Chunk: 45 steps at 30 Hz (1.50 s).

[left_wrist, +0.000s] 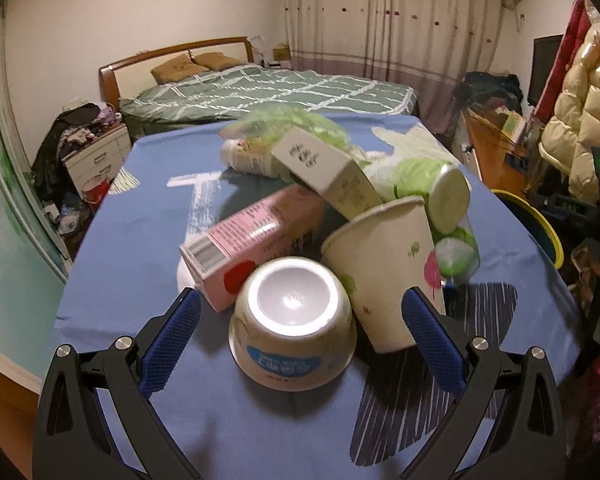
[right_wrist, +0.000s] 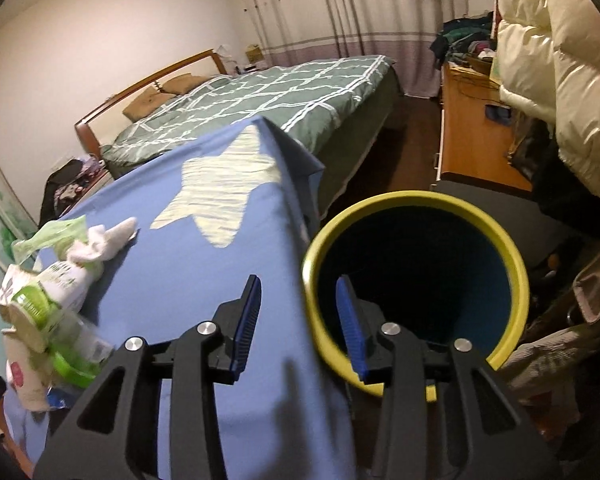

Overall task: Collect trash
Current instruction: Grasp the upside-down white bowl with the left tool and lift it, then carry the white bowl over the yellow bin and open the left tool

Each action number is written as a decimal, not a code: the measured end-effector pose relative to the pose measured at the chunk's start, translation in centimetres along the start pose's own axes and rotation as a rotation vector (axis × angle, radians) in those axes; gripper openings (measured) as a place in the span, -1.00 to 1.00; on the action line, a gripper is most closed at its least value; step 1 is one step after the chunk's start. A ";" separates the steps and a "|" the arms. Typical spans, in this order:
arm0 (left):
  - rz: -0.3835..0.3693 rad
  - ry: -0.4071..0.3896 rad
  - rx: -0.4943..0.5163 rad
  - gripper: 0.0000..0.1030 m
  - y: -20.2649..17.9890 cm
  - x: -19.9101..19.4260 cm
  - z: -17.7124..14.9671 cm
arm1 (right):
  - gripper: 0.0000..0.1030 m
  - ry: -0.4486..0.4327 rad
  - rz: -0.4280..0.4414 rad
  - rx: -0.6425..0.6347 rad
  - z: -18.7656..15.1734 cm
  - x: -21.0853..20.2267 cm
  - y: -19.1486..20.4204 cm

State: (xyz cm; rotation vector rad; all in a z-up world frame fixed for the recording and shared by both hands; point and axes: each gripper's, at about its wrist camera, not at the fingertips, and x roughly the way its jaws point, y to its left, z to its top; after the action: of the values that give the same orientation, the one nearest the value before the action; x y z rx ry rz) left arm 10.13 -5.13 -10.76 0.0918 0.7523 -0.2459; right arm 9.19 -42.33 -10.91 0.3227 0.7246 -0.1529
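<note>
On the left wrist view, a blue tablecloth (left_wrist: 140,240) is seen covering the table, with a heap of trash gathered at its middle. The left gripper (left_wrist: 300,320) is held wide open, its blue pads (left_wrist: 172,344) spread to either side of an overturned white bowl (left_wrist: 294,322), which lies between them without being touched. At ten o'clock from the bowl, a pink carton (left_wrist: 244,240) is laid on its side, touching the bowl's rim. At two o'clock from the bowl, a paper cup (left_wrist: 384,268) is tipped over, its mouth turned up and away and its side just beside the right-hand pad. Against the cup's rim, at twelve o'clock, a beige box (left_wrist: 328,172) is propped at a tilt. Behind it, a white bottle (left_wrist: 252,158) and green plastic wrapping (left_wrist: 284,118) are piled. At three o'clock from the box, a green-labelled can (left_wrist: 444,196) is lying with its pale end facing the camera. At the far right, the yellow rim of a bin (left_wrist: 540,224) is visible beyond the table edge.

On the right wrist view, part of the heap (right_wrist: 48,312) is seen at nine o'clock, with a crumpled tissue (right_wrist: 104,244) above it. The right gripper (right_wrist: 298,324) is held open with nothing between its jaws, poised over the table edge. At two o'clock from it, the yellow-rimmed bin (right_wrist: 516,280) stands on the floor just beside the table, its dark inside not clearly readable.
</note>
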 end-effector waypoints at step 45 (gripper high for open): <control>-0.101 -0.081 0.129 0.51 -4.0 -4.9 3.6 | -0.26 -0.033 -0.019 0.014 -0.6 -1.4 -2.2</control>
State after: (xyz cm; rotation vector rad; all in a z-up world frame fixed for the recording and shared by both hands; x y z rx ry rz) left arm 8.08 -8.66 -4.77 0.1652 0.6605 -0.3918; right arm 7.23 -44.15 -10.89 0.3258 0.6944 -0.1807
